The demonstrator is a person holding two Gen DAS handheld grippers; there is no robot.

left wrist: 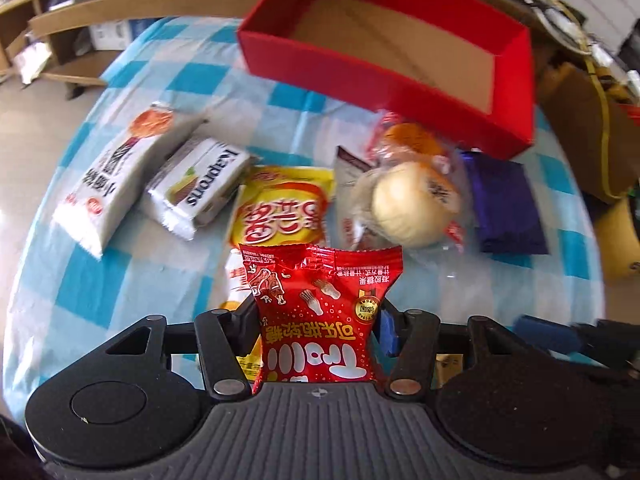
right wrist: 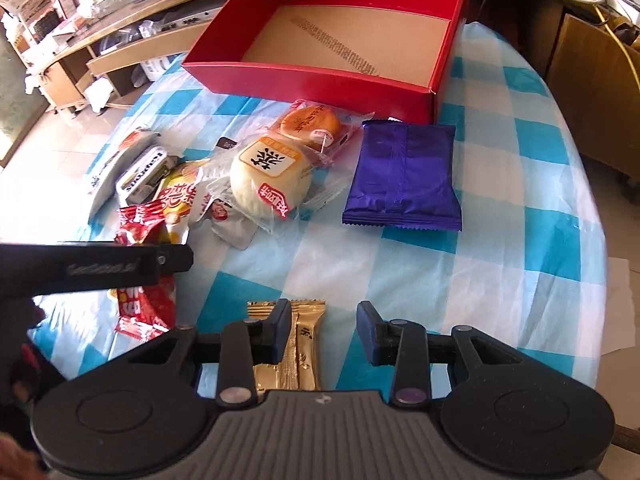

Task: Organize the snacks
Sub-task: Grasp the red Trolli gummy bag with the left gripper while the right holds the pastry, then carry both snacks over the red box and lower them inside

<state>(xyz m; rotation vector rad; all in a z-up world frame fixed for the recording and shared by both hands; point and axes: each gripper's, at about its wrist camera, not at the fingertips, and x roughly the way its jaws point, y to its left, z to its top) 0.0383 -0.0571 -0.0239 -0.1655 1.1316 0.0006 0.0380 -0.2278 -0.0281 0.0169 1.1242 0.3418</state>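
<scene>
My left gripper (left wrist: 318,332) is shut on a red candy packet (left wrist: 316,312) and holds it above the table; the packet also shows in the right wrist view (right wrist: 142,224), under the left gripper's black body. My right gripper (right wrist: 324,332) is open and empty, with a gold wrapped bar (right wrist: 306,344) lying on the cloth between its fingers. The open red box (right wrist: 320,80) stands at the far side, with nothing on its cardboard floor; it also shows in the left wrist view (left wrist: 384,84). Between are a white bun (right wrist: 268,176), an orange pastry (right wrist: 310,122) and a purple packet (right wrist: 404,176).
A yellow packet (left wrist: 280,208), a Naprons wafer pack (left wrist: 200,188) and a white packet (left wrist: 116,176) lie at the left on the blue-checked tablecloth (right wrist: 500,200). Another red packet (right wrist: 146,308) lies near the front left edge. Wooden shelves (right wrist: 80,64) stand beyond the table.
</scene>
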